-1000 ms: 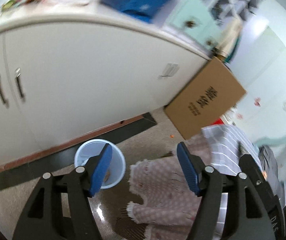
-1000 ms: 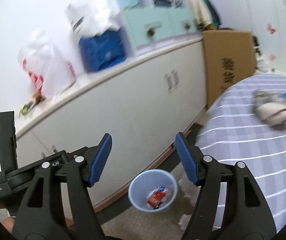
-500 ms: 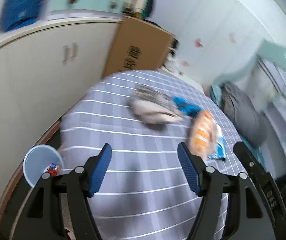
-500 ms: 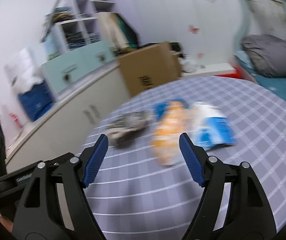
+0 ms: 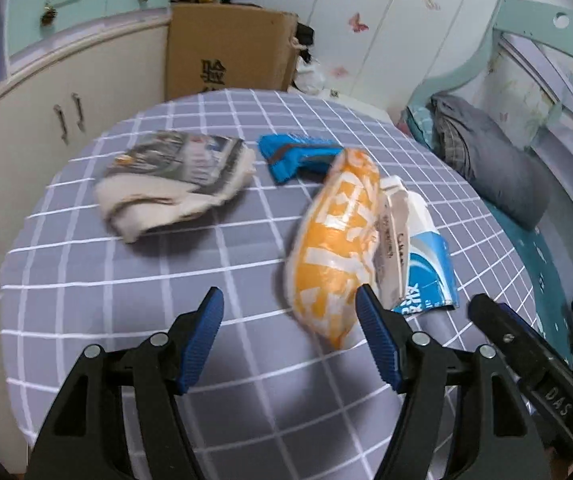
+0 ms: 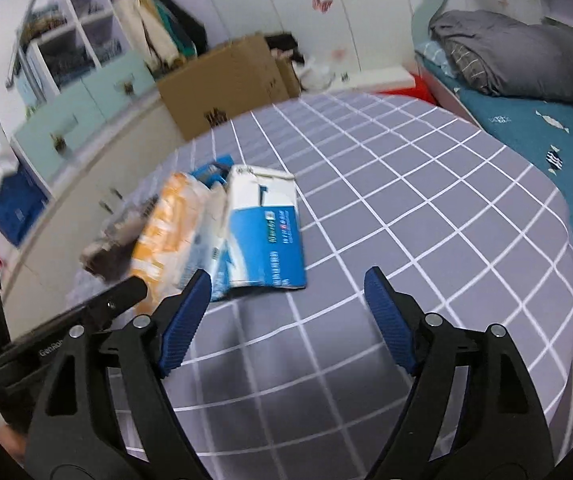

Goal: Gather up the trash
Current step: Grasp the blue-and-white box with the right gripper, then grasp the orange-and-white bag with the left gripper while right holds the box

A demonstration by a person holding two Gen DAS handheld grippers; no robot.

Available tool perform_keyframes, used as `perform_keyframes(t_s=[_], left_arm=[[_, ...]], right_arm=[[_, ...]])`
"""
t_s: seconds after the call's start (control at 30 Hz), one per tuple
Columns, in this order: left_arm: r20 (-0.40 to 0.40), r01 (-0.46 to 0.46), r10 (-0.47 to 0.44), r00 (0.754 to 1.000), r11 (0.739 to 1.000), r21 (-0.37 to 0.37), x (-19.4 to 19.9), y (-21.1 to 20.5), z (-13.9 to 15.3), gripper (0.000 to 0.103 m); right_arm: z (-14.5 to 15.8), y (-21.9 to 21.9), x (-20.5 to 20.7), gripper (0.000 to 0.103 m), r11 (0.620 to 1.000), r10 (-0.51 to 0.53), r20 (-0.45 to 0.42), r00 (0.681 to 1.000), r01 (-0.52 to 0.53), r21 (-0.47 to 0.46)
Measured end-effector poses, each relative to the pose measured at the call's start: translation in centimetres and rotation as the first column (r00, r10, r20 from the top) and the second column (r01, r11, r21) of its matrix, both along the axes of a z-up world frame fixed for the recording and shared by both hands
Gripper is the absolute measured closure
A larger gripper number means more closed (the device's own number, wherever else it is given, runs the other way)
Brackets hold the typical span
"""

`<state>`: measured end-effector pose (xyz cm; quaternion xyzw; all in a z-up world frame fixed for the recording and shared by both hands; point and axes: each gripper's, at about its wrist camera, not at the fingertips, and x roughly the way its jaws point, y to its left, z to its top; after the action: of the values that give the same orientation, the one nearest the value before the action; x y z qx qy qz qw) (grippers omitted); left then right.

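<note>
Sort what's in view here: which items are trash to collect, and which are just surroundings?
Trash on the checked table:
orange packet
blue-and-white carton
blue wrapper
crumpled paper bundle

Just lying about:
cardboard box
grey bedding
cabinet

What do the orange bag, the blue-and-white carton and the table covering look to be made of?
Orange bag: thin glossy plastic film, judging by its wrinkles and shiny highlights. Blue-and-white carton: printed cardboard, probably coated; it keeps flat faces and creased edges, and its end is torn open. Table covering: matte grey checked fabric or soft vinyl; it drapes over the edge, but blur leaves this open.
</note>
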<state>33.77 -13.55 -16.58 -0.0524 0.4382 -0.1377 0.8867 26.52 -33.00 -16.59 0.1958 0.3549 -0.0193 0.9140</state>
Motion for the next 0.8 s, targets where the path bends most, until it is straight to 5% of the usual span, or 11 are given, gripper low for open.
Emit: perform_keyframes(t_s=[0.23, 0.4, 0.47, 0.53, 0.57, 0.8], left_arm=[[-0.006, 0.015, -0.015, 1.000, 0.999, 0.029, 1.6, -1.3, -0.8, 0.037], [-0.013, 0.046, -0.046, 0.999, 0.999, 0.014, 2.1, -1.3, -0.8, 0.072], [-0.012, 0.060, -0.060, 0.998, 0.998, 0.013, 2.0, -1.4, -0.7, 0.077], [-0.008, 0.066, -0.066, 0.998, 0.998, 0.010, 1.9, -1.6, -0.6, 0.083], [-0.004, 0.070, -0.069, 0.998, 0.998, 0.004, 1.7, -1.5, -0.6, 0.084], [0.010, 0.090, -0.090, 0.996, 0.995, -0.040, -0.3, -1.0, -0.1, 0.091]], right_arm=[[-0.5, 0.2, 3.1, 0.025, 0.997, 0.073, -0.042, 0.996, -0.074, -0.021], [-0.7, 1.3, 5.5, 0.024, 0.994, 0.099, -0.078, 0.992, -0.103, -0.043], [-0.7, 1.7, 5.9, 0.025, 0.992, 0.107, -0.084, 0.991, -0.112, -0.054], [-0.6, 2.0, 6.0, 0.032, 0.991, 0.110, -0.090, 0.990, -0.116, -0.071], [-0.6, 2.2, 6.0, 0.048, 0.990, 0.117, -0.091, 0.989, -0.124, -0.074], [-0.4, 2.5, 5.3, 0.052, 0.987, 0.132, -0.079, 0.988, -0.139, -0.084]])
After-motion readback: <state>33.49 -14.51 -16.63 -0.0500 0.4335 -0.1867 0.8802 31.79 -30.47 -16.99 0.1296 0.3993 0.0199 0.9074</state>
